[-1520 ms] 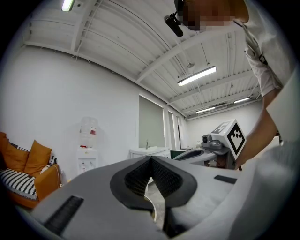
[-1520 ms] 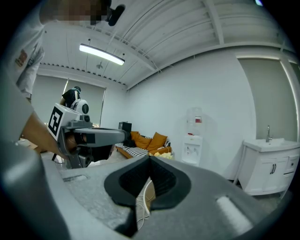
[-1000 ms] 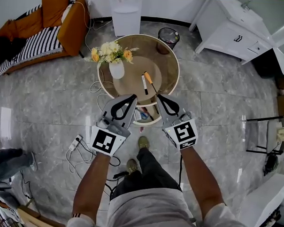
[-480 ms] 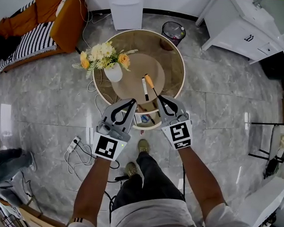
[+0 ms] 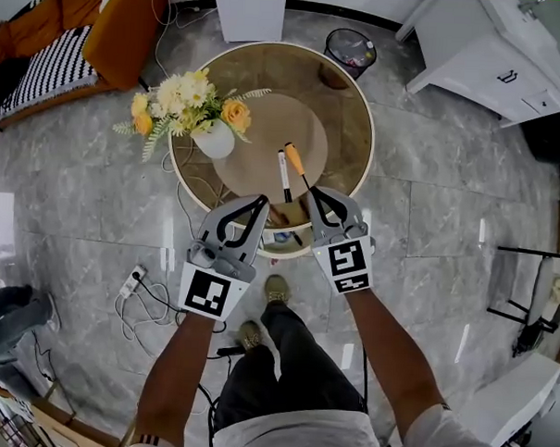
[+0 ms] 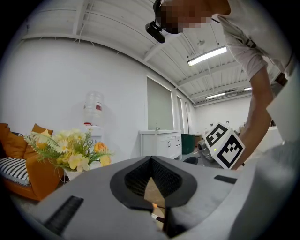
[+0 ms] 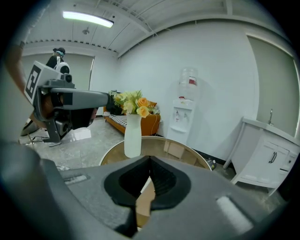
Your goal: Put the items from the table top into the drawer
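The left gripper (image 5: 261, 201) and right gripper (image 5: 312, 192) both had their fingers closed on nothing. The orange-handled screwdriver (image 5: 293, 158) and marker (image 5: 284, 173) lay on the round counter (image 5: 355, 105) just ahead of the fingers, and the open drawer (image 5: 281, 233) sat between them.

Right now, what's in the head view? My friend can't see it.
Seen from above, a person holds the left gripper and right gripper, jaws shut, at the near edge of a round table. On it lie a marker and an orange-handled screwdriver; left of them stands a vase of flowers.
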A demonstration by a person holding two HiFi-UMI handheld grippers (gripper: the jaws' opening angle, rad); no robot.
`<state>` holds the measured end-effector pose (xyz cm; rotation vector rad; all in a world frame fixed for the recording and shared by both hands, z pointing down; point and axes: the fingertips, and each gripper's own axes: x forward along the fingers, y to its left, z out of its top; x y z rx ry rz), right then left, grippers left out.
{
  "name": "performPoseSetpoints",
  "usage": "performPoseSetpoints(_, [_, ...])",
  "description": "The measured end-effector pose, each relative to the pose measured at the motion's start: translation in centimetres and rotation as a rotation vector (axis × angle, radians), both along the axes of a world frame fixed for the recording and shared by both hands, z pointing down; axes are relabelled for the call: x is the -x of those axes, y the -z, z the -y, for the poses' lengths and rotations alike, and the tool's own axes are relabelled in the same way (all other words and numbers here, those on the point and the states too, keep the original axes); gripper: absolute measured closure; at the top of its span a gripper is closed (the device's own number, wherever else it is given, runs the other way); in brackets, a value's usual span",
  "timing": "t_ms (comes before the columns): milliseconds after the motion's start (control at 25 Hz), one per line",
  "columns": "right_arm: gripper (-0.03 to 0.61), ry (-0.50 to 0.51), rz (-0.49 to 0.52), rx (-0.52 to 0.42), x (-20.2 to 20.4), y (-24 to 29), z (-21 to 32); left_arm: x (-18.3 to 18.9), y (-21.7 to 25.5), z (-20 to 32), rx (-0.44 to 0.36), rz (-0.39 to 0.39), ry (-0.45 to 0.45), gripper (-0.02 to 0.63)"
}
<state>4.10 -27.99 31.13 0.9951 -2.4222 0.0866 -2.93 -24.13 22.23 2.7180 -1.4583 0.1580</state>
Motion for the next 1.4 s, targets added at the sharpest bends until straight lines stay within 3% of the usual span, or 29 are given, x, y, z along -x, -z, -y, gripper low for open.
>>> performPoseSetpoints(440, [0.572,-0.019,-0.054,0.075,-0.3,-6.8,3.0,-0.5,-4.9,2.4,0.02,0.01,-0.008,0.614])
performPoseSetpoints(920, [0.46,-0.022,-0.113,0.187,-0.1,-13.9,5.1,-0.5,-8.3,4.2,0.03,0.018,-0.018,0.614])
performPoseSetpoints(1400, [0.426,-0.048,-0.16,0.28,0.2,-19.5,6.8,-0.1,-11.2,4.9,0.043,0.025,-0.02,0.614])
